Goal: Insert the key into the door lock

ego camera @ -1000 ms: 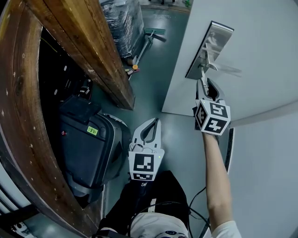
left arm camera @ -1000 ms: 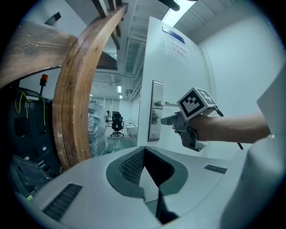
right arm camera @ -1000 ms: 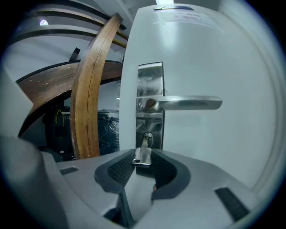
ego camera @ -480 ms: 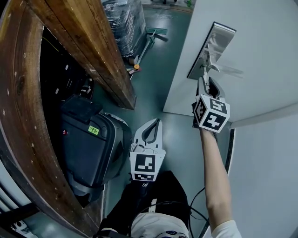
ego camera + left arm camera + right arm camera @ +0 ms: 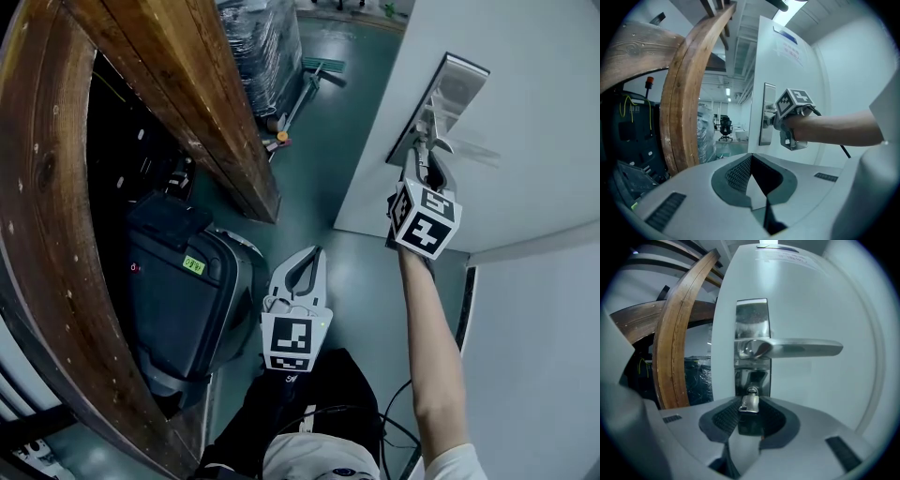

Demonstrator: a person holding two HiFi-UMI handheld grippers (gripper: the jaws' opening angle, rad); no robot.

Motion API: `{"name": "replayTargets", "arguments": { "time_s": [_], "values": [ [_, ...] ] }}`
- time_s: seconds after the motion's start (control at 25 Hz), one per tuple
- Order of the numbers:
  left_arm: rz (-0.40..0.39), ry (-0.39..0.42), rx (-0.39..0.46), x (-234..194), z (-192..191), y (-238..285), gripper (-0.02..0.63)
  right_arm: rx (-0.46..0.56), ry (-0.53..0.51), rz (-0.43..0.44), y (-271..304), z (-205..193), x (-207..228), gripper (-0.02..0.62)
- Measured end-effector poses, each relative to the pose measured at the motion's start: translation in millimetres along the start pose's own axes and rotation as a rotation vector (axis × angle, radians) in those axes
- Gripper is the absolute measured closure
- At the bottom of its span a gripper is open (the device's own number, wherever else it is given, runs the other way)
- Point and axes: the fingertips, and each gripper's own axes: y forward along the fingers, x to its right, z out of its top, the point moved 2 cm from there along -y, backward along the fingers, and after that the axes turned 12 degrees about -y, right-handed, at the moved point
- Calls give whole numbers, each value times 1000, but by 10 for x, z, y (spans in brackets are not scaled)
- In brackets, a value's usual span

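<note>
A white door (image 5: pixel 525 112) carries a silver lock plate (image 5: pixel 441 103) with a lever handle (image 5: pixel 801 348). My right gripper (image 5: pixel 419 159) is raised to the plate and shut on a small silver key (image 5: pixel 750 403). The key's tip sits right at the round keyhole (image 5: pixel 752 391) under the handle; whether it is inside I cannot tell. My left gripper (image 5: pixel 309 253) hangs low in front of the person's body, shut with nothing in it. In the left gripper view the right gripper (image 5: pixel 780 123) shows at the lock plate (image 5: pixel 766 112).
A thick curved wooden beam (image 5: pixel 187 103) runs along the left. A black machine (image 5: pixel 178 291) stands on the floor beneath it. A wrapped pallet (image 5: pixel 262 37) and a broom (image 5: pixel 305 80) lie farther off. The green floor (image 5: pixel 328 159) stretches between beam and door.
The right gripper has moved up and closer to the lock plate, bringing the key to the keyhole. The left gripper has stayed where it was.
</note>
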Motion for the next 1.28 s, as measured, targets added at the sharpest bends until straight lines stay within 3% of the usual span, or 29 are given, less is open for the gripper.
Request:
{"name": "replayTargets", "arguments": {
  "time_s": [0.24,0.44,0.88,0.96,1.0,1.28],
  "values": [
    [2,4,-17,27,10,-90,603,38,-4,39,10,32,-14,477],
    [-4,6,-22,153,157,-182,603,39,15,80,-302,-39,0,476],
    [-61,14,25,871,1227,-610,603,27,34,142,-1927,411,234,480],
    [-74,9,46,1033,1476,-700,603,39,33,128,-2210,600,332,569],
    [-82,7,58,1104,1596,-730,603,52,35,121,-2320,706,380,585],
    [-117,-3,98,1490,2031,-1078,603,108,37,153,-3055,1202,526,588]
  ]
}}
